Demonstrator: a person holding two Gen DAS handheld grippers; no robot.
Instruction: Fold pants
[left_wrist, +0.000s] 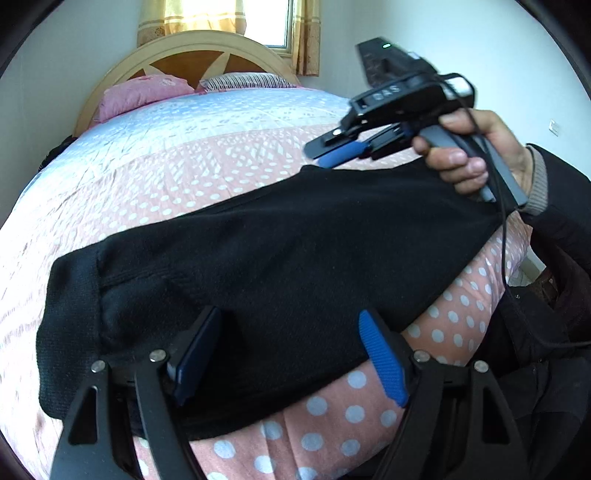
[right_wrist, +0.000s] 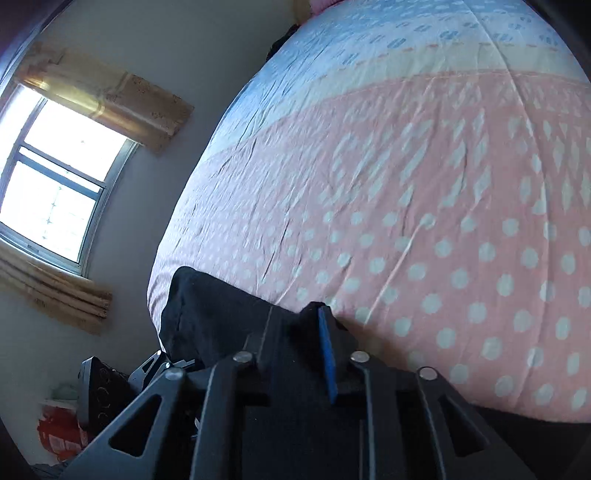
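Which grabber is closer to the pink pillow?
The right gripper, though neither is close. It hangs above the far edge of the black pants, partway up the bed toward the pink pillow. The left gripper sits over the pants' near edge, farther back.

The pants (left_wrist: 258, 258) hide the left gripper's (left_wrist: 291, 354) finger (left_wrist: 195, 354) tips. In the right wrist view the right gripper's (right_wrist: 295, 332) left finger is hidden by black cloth and the quilt (right_wrist: 424, 203) is blurred.

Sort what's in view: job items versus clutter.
For the job: black pants; left hand-held gripper; right hand-held gripper; bedspread as folding surface.
Just lying about: pink pillow; striped pillow; red packaging.
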